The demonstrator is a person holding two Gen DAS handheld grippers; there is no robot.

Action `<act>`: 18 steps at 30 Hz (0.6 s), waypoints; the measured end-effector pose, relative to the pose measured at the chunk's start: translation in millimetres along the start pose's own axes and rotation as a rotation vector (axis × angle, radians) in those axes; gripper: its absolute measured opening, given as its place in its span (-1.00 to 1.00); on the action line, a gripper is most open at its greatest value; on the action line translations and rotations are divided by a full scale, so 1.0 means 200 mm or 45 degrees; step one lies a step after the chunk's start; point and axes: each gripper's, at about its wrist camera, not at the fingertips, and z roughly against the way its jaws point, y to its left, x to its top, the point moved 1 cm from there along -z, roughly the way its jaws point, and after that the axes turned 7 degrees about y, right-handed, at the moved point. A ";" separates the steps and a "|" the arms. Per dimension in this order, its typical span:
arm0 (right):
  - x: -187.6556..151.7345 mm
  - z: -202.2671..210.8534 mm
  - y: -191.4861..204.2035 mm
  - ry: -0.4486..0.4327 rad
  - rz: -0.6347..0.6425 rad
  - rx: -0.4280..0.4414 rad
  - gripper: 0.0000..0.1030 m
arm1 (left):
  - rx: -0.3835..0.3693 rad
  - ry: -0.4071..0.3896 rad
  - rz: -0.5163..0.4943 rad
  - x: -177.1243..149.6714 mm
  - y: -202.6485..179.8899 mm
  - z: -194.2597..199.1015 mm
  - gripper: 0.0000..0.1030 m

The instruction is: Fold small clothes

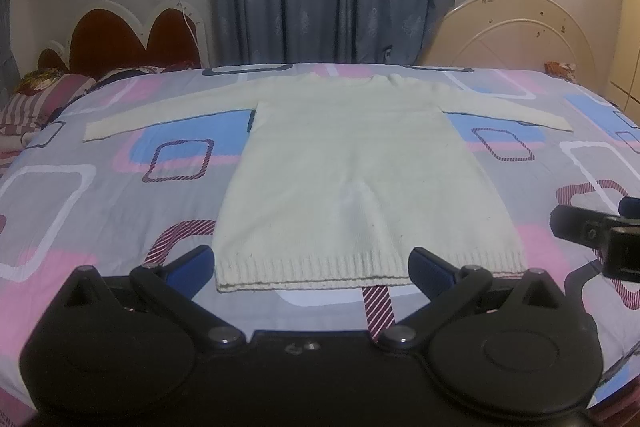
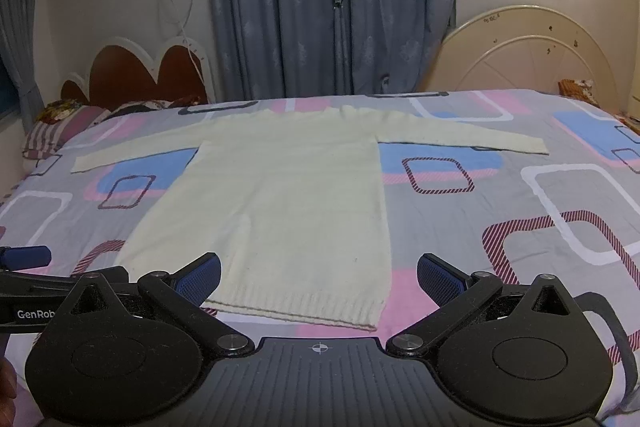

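"GenRob" is legible on the left gripper (image 2: 24,307). The cream knit sweater (image 1: 360,179) lies flat on the bed (image 1: 80,211), hem nearest, neck farthest, sleeves spread sideways. Left and right gripper (image 2: 318,277) jaws are wide, holding nothing.

i see a cream knit sweater (image 1: 352,167) (image 2: 280,203) lying flat and unfolded on the bed, ribbed hem toward me, neckline at the far side. both long sleeves are spread straight out to either side, angled slightly toward me. the body looks smooth, with a few tiny dark specks near the hem.
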 end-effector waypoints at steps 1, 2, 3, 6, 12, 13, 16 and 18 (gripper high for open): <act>0.00 0.00 0.00 0.001 0.000 -0.001 1.00 | 0.002 -0.001 -0.001 0.00 0.00 0.00 1.00; -0.01 0.00 0.00 0.001 -0.001 -0.001 1.00 | 0.003 -0.002 -0.003 0.00 0.00 0.00 1.00; -0.01 -0.01 0.00 0.003 -0.002 -0.001 1.00 | 0.001 -0.002 -0.004 0.00 0.00 0.00 1.00; 0.00 -0.01 0.00 0.001 -0.001 -0.004 1.00 | -0.003 -0.001 -0.004 0.00 0.00 0.00 1.00; -0.01 -0.01 -0.01 0.000 -0.008 -0.006 1.00 | -0.003 -0.003 -0.005 0.00 0.00 0.00 1.00; -0.01 -0.01 -0.01 -0.001 -0.007 -0.006 1.00 | -0.002 -0.004 -0.005 0.00 0.00 0.00 1.00; -0.01 -0.01 -0.01 -0.003 -0.006 -0.005 1.00 | -0.001 -0.004 -0.004 0.00 0.00 0.00 1.00; -0.01 -0.01 -0.01 -0.002 -0.004 -0.005 1.00 | -0.001 -0.004 -0.003 0.00 0.00 0.00 1.00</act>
